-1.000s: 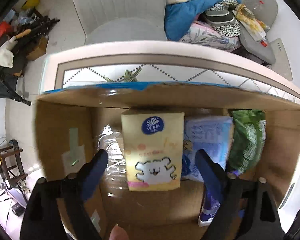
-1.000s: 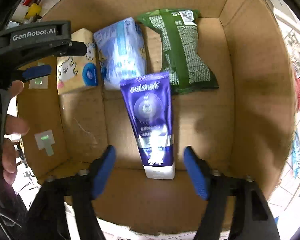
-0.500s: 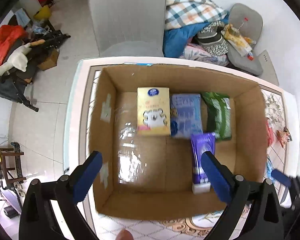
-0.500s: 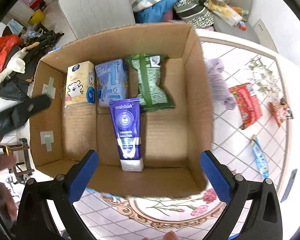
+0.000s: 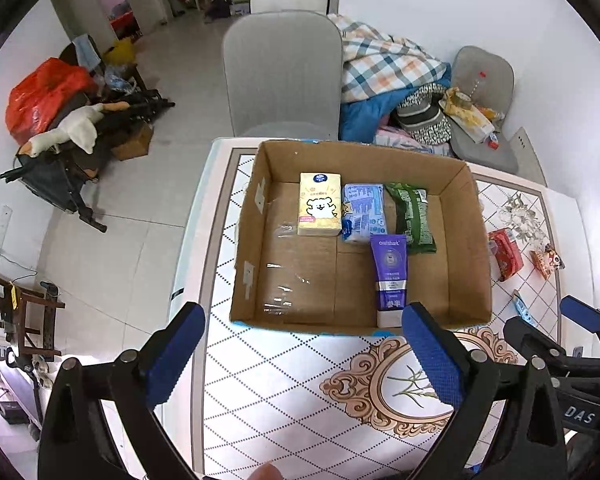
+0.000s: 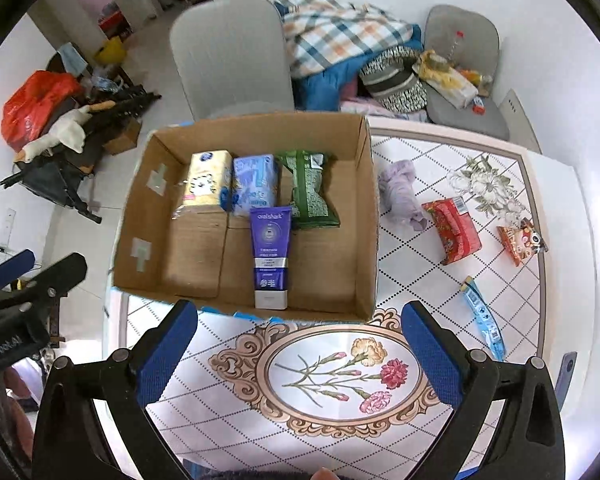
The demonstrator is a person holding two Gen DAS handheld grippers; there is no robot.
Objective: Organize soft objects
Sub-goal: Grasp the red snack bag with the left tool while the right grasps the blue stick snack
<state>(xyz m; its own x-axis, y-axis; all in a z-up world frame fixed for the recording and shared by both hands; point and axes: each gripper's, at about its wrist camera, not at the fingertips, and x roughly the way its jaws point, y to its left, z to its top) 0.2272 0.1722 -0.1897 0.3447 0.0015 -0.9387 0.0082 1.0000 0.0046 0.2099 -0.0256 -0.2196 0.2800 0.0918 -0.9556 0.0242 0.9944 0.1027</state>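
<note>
An open cardboard box (image 5: 466,240) (image 6: 366,216) stands on the patterned table. Inside lie a yellow tissue pack (image 5: 319,210) (image 6: 207,178), a blue packet (image 5: 363,213) (image 6: 256,184), a green bag (image 5: 413,218) (image 6: 310,194) and a purple tube (image 5: 390,276) (image 6: 270,248). On the table right of the box lie a lilac cloth (image 6: 400,194), a red pack (image 6: 454,230) (image 5: 506,254), an orange packet (image 6: 520,242) and a blue sachet (image 6: 482,316). My left gripper (image 5: 304,354) and right gripper (image 6: 300,354) hang high over the table's near side, both open and empty.
A grey chair (image 5: 282,76) stands behind the table, with piled blankets and clothes (image 5: 392,76) and a second grey seat (image 5: 484,96) to its right. Bags and a plush toy (image 5: 66,132) clutter the floor at left. The other gripper shows at each view's edge.
Both grippers have risen out of the box and pulled back toward the table's near edge. The right gripper's jaws have spread wider around nothing; the purple tube stays in the box.
</note>
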